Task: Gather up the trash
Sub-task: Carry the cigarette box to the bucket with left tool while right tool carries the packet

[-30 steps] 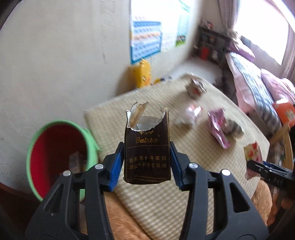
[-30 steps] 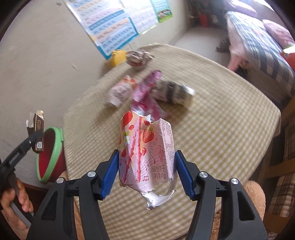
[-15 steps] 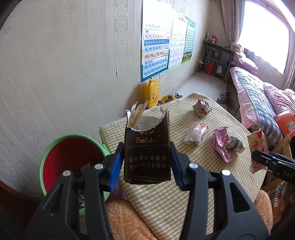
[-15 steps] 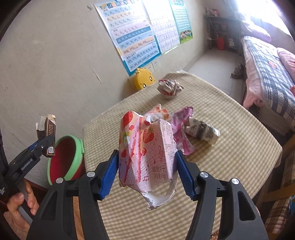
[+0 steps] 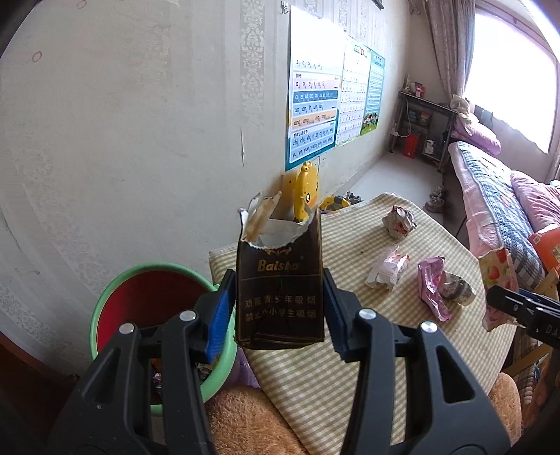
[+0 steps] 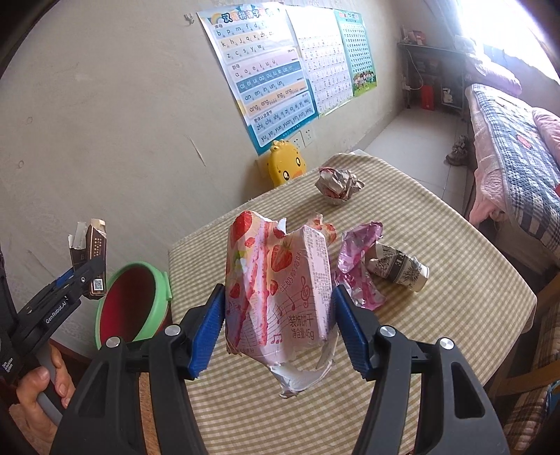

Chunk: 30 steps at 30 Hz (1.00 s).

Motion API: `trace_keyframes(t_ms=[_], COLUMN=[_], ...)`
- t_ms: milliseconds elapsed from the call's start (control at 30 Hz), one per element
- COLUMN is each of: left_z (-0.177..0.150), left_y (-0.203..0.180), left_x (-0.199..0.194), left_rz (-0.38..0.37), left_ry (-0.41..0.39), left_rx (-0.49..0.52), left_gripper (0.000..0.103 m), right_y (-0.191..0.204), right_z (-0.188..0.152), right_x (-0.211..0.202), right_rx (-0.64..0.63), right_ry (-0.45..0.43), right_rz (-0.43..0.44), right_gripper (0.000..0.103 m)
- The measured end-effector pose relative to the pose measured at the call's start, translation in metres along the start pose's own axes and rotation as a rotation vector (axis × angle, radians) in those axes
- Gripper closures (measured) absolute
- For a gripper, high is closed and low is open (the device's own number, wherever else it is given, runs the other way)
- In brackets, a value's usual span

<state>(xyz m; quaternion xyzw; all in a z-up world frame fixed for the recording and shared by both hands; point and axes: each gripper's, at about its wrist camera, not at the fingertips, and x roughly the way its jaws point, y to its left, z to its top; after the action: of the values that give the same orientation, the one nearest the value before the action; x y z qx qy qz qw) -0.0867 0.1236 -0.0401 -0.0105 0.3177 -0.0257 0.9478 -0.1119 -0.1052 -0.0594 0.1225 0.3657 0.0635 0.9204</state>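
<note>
Left tongs clamp the torn cigarette pack; right tongs clamp the strawberry biscuit box. Risk: early release beside the bin drops trash onto the table

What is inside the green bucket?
The green bucket has a red inside, and some crumpled trash shows near the bottom. The left gripper covers the rest.

Green bin: contents mostly hidden behind left tongs; lower wall cut by tong arms.
Right tongs: only a tip shows at the left-wrist view's right edge.
Hand: cut off by the right-wrist view's left edge.
Shelf items: too small to identify.
Window: overexposed.
Bench: near edge hidden.
</note>
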Motion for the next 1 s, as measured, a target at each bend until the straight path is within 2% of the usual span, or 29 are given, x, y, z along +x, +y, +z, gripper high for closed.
trace_keyframes(t_ms=[500, 667, 1000], left_z=[-0.001, -0.002, -0.004], left_y=[0.003, 0.007, 0.039], left_x=[0.002, 0.005, 0.011], left_rz=[0.043, 0.077, 0.132], left_ry=[-0.009, -0.012, -0.003], left_rx=[-0.011, -0.018, -0.073], left_gripper=[0.057, 0.057, 0.057], right_y=[0.01, 0.016, 0.049], right_z=[0.0, 0.001, 0.009], right_x=[0.005, 0.008, 0.02], right_rx=[-0.023, -0.036, -0.096], right_ry=[-0.001, 0.003, 0.017], right_rz=[0.014, 0.021, 0.058], right_gripper=[0.044, 0.044, 0.044])
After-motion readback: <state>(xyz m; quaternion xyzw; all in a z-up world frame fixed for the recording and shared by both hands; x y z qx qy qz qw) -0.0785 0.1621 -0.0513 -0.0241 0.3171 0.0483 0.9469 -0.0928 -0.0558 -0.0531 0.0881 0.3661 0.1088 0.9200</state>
